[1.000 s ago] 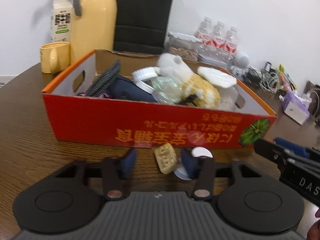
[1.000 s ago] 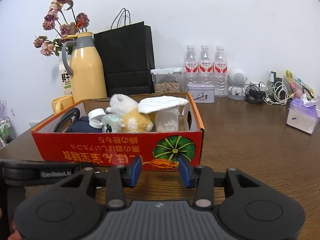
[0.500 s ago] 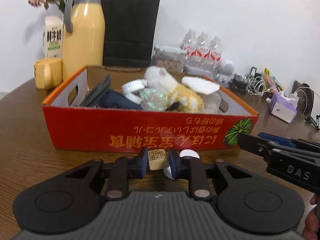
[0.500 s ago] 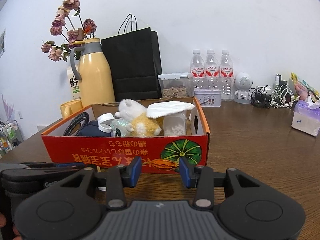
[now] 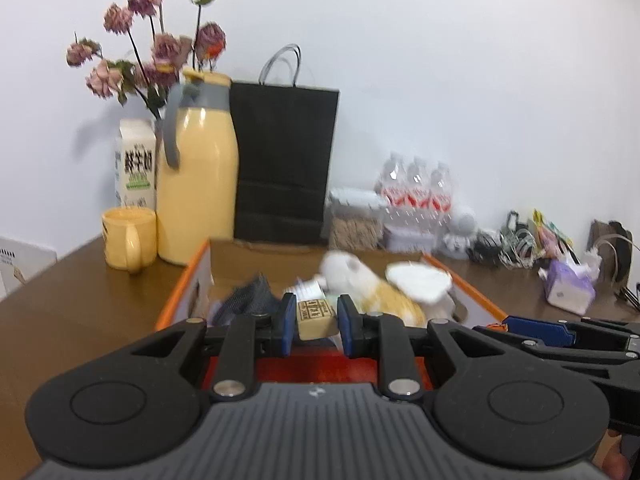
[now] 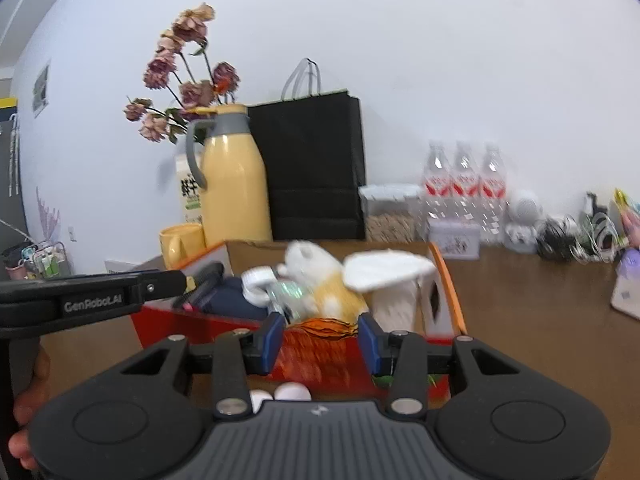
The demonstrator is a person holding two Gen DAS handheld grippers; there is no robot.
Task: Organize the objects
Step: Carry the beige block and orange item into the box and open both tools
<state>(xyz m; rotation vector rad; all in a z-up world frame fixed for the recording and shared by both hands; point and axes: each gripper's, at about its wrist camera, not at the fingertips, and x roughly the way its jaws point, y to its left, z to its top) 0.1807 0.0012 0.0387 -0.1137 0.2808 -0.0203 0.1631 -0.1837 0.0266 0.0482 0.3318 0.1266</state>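
Note:
My left gripper (image 5: 314, 322) is shut on a small beige printed packet (image 5: 316, 316), held up level with the near rim of the red cardboard box (image 5: 180, 292). The box holds a white and yellow plush toy (image 5: 348, 272), a dark mesh item (image 5: 250, 298), a white lid and other things. My right gripper (image 6: 322, 338) stands open with nothing between its blue pads, in front of the box's red front wall (image 6: 320, 354). Two white round discs (image 6: 292, 392) lie on the table below it. The pictures are blurred by motion.
Behind the box stand a yellow thermos (image 5: 196, 196), a yellow mug (image 5: 128, 242), a milk carton (image 5: 136, 164), dried flowers and a black paper bag (image 5: 284, 164). Water bottles (image 5: 416, 192), a snack container, cables and a tissue pack (image 5: 568, 292) line the back right.
The left gripper's jaws closed on the beige packet that lay on the table and lifted it to the box rim. Both grippers rose and tilted upward.

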